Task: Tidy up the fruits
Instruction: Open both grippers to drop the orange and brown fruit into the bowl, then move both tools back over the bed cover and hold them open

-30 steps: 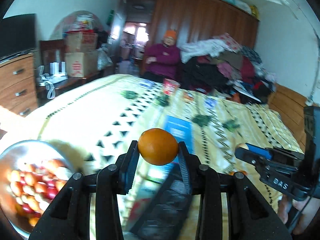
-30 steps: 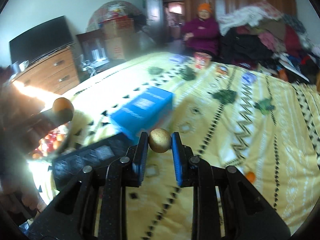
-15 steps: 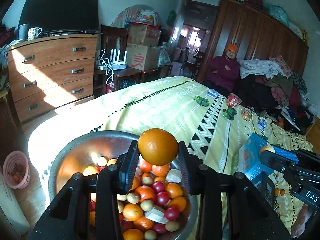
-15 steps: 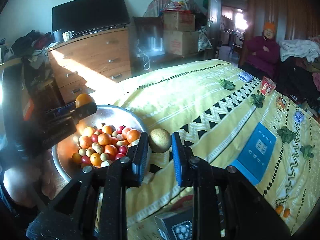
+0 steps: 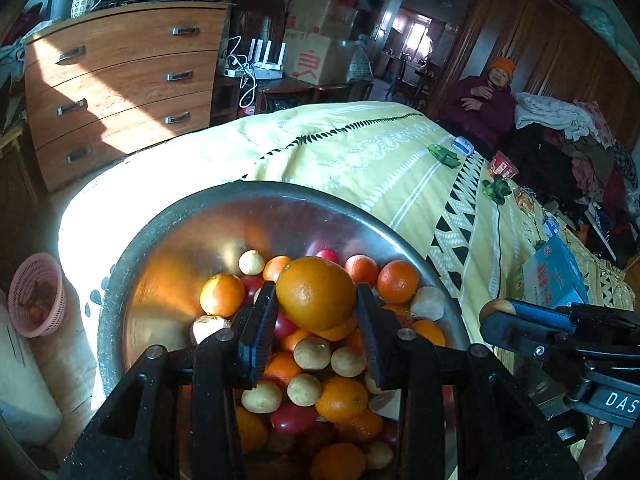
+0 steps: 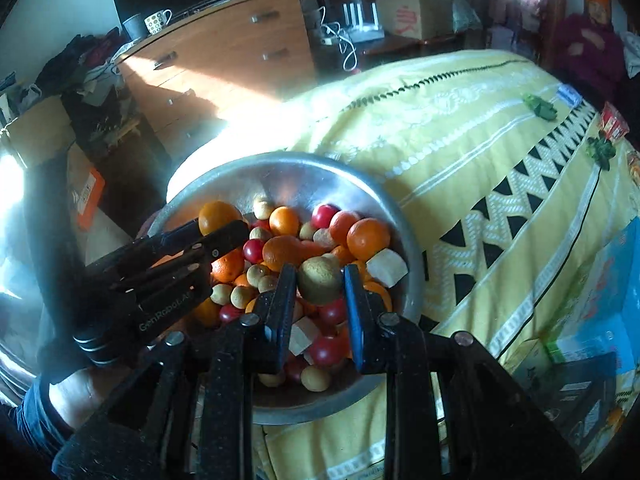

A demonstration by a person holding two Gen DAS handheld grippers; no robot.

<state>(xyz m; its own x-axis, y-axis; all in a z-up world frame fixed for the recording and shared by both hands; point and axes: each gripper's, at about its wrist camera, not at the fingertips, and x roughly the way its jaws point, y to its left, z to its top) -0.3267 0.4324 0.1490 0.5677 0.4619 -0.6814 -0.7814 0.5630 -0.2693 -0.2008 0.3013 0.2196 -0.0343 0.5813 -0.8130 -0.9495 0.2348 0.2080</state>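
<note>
Both grippers have swung off the open bedspread and now sit over the steel bowl [image 5: 168, 232]; a second ago the bowl was only a sliver at the left edge of the left wrist view. Grips unchanged through the swing.

Left gripper [image 5: 316, 304] pinches a large orange [image 5: 316, 293] between its pads, above the fruit pile at the bowl's near side. Right gripper [image 6: 320, 284] clamps a small tan-brown round fruit [image 6: 319, 280], over the bowl's near-right part.

Hard to make out: whether either held fruit touches the pile below, can't tell. Kind of the small tan fruits is unclear. Pale cube chunks [image 6: 387, 267] in the bowl not identifiable. The near part of the bowl is hidden behind the gripper bodies in both views.

View differences: right wrist view shows the left gripper side-on at left, plus the hand [image 6: 76, 396] holding it; its orange is mostly masked by the pads there. Left wrist view shows the right gripper's blue pad and fruit tip at right, the pink basket [image 5: 36, 296] on the floor, and a blue box [image 5: 556, 276] on the yellow bedspread [image 5: 360, 152].
</note>
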